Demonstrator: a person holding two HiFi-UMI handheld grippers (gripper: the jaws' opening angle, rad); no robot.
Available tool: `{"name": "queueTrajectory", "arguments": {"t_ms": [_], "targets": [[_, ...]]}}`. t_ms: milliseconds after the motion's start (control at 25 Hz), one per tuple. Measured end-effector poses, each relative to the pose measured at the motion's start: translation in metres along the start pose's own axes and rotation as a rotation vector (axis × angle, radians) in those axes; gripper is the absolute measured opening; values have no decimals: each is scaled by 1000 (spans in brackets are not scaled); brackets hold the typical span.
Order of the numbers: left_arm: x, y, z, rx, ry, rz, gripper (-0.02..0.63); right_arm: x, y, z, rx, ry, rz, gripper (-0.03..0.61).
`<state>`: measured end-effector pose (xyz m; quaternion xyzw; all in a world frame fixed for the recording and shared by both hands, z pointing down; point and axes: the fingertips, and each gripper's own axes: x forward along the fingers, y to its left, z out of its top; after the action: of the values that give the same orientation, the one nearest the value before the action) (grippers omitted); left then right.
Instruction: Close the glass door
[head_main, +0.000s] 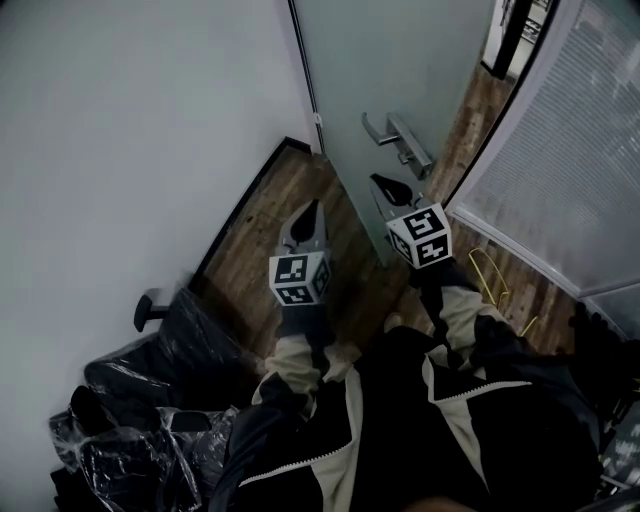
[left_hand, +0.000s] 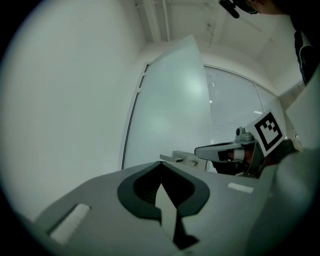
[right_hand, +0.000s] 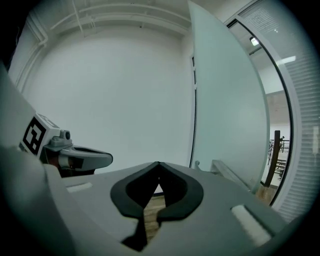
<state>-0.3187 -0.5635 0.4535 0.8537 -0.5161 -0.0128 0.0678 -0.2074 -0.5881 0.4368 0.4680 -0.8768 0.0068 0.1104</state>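
Note:
The frosted glass door stands ajar, hinged at the white wall, with a metal lever handle. My right gripper is shut and empty, its tip just short of the handle and not touching it. To its left my left gripper is also shut and empty, over the wood floor. In the left gripper view the door, its handle and the right gripper lie ahead of my left gripper. The right gripper view shows the door to the right of my right gripper.
A white wall runs along the left. Black plastic-wrapped bundles lie at the lower left. A frosted panel with blinds stands on the right, with a yellow wire frame on the floor beside it.

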Motion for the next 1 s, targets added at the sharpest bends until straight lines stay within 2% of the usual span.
{"name": "queueTrajectory", "arguments": {"t_ms": [160, 400, 560, 760, 920, 1000], "targets": [[30, -1, 6, 10, 19, -17, 3, 9, -26, 6, 36, -27, -32, 5], [74, -20, 17, 36, 32, -86, 3, 17, -49, 9, 68, -41, -38, 5], [95, -33, 19, 76, 42, -167, 3, 18, -59, 6, 84, -34, -86, 5], [111, -31, 21, 74, 44, -269, 3, 23, -63, 5, 63, -24, -173, 5], [121, -38, 15, 89, 70, -351, 3, 21, -70, 3, -20, 18, -263, 5], [123, -38, 12, 94, 81, -374, 3, 24, -73, 1, -163, 109, -313, 5]]}}
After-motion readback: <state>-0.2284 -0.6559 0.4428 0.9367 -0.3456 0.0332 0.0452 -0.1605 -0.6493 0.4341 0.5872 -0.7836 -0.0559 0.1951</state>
